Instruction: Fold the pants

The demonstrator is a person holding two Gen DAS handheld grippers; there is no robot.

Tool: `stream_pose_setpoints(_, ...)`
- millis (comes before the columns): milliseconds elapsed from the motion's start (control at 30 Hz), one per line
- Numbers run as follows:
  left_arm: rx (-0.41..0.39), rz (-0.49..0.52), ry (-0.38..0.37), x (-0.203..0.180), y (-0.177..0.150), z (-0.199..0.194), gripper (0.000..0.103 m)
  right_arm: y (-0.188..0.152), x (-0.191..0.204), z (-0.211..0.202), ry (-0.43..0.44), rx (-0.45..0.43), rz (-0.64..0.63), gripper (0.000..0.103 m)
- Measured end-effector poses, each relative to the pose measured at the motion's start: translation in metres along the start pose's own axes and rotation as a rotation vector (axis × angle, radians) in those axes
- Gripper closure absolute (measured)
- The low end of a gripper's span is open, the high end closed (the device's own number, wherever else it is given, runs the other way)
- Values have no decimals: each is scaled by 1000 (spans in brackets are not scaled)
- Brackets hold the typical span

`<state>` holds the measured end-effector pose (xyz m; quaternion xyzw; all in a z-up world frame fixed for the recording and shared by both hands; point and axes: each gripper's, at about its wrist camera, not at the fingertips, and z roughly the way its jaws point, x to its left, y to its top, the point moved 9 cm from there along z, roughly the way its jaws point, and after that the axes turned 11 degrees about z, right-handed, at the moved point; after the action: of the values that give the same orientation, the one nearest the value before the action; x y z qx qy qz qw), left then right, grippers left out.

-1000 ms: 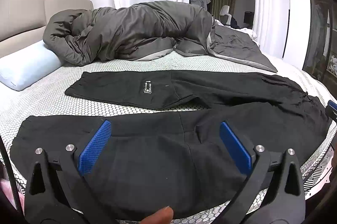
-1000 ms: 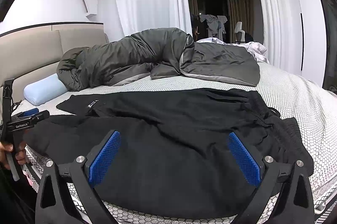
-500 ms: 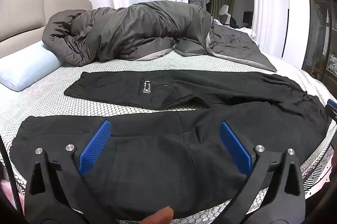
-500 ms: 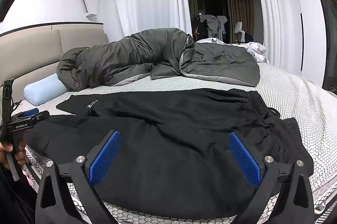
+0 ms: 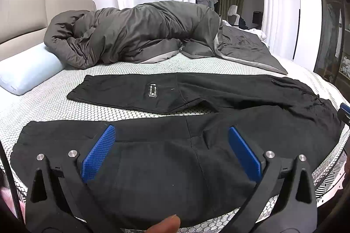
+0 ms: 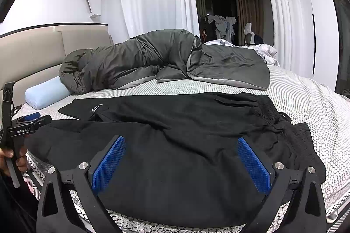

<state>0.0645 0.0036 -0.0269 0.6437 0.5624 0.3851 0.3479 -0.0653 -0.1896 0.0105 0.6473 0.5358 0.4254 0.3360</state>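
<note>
The black pants (image 5: 196,106) lie spread unfolded on the bed (image 5: 54,101), both legs apart, while the left claw (image 5: 171,152) and right claw (image 6: 181,164) hover wide and empty, so every fold remains.

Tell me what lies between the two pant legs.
Between the far leg and near leg of the pants, only a bare strip of honeycomb mattress, clearest in the left wrist view.

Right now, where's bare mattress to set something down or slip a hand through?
Free: the strip of mattress between the blue pillow and the pants; the band between the far leg and the grey duvet; the narrow wedge between the two legs. In the right view, the mattress is bare right of the waistband. Crowded: near edge, under pants.
</note>
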Motion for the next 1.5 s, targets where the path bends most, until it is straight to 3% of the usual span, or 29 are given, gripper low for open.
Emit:
stream_pose_setpoints(1000, 21, -18, 4, 11, -4, -5, 1, 10, -10, 7, -11, 11, 48, 0)
stream_pose_setpoints(1133, 42, -41, 45, 24, -3, -15, 1, 14, -9, 8, 21, 22, 74, 0)
stream_pose_setpoints(1500, -7, -199, 99, 84, 9, -61, 1, 32, -2, 7, 62, 5, 104, 0)
